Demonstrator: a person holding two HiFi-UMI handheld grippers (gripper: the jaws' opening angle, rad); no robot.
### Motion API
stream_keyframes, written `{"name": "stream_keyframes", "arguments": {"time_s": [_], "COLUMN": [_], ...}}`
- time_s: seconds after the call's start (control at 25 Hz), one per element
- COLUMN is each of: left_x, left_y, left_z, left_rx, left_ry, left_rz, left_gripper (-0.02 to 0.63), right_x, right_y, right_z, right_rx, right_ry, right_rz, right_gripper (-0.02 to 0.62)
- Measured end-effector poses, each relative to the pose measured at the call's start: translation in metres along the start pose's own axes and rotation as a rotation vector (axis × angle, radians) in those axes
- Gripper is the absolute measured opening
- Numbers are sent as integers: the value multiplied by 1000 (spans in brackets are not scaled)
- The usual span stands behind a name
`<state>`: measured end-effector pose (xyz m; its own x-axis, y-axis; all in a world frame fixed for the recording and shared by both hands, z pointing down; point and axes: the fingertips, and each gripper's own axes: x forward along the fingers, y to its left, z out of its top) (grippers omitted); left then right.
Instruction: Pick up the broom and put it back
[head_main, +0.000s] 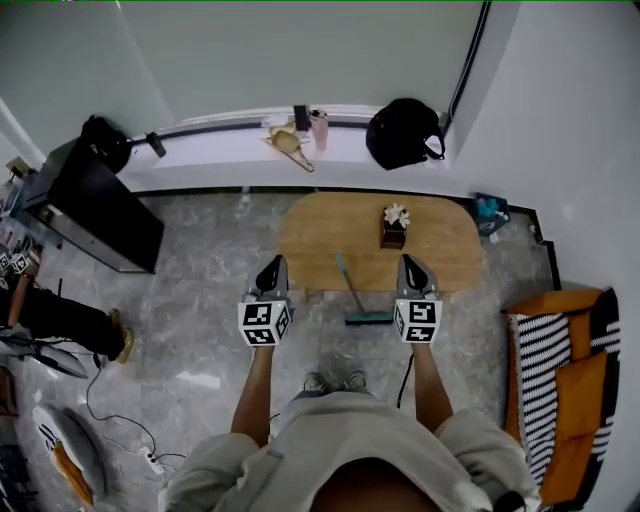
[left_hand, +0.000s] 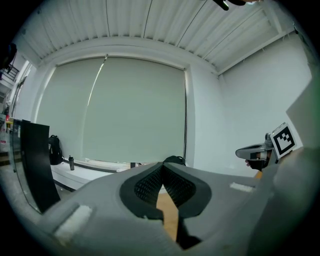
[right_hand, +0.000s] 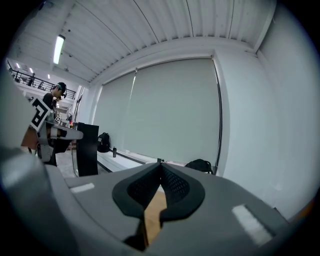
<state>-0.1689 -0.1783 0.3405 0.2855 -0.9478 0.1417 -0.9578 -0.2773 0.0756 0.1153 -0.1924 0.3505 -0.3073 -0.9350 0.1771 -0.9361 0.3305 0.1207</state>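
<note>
Teal bristles mark the head of the small broom (head_main: 357, 297), which seems to lean on the front edge of the wooden table (head_main: 450, 250). Its head is down on the floor just in front of the table. Its thin handle runs up and away over the table top, tipped a little to the left. The left gripper (head_main: 272, 266) and the right gripper (head_main: 413, 264) are both at the front of the table, with the broom between them. Each one has its jaws pressed together with nothing inside. The broom is closer to the right gripper, so that hand looks best placed to reach it, and it would have to open first. On the table, a small dark box with a white flower (head_main: 395, 228) stands to the right of the handle, near the right gripper's tip. It could get bumped. A black bag (head_main: 402, 133) sits on the ledge far behind the table, well out of the way.
</note>
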Motion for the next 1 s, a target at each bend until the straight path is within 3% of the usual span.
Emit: {"name": "stream_keyframes", "arguments": {"time_s": [0.52, 1.0], "left_x": [-14, -24], "left_y": [-1, -2], "left_z": [30, 34], "left_rx": [24, 20], "left_ry": [-46, -60], "left_rz": [4, 1], "left_gripper": [2, 2], "right_x": [-25, -28], "right_y": [-19, -22], "right_z": [22, 30], "right_rx": [-14, -13], "right_ry": [-31, -54], "right_rz": [-39, -62], "right_gripper": [0, 0]}}
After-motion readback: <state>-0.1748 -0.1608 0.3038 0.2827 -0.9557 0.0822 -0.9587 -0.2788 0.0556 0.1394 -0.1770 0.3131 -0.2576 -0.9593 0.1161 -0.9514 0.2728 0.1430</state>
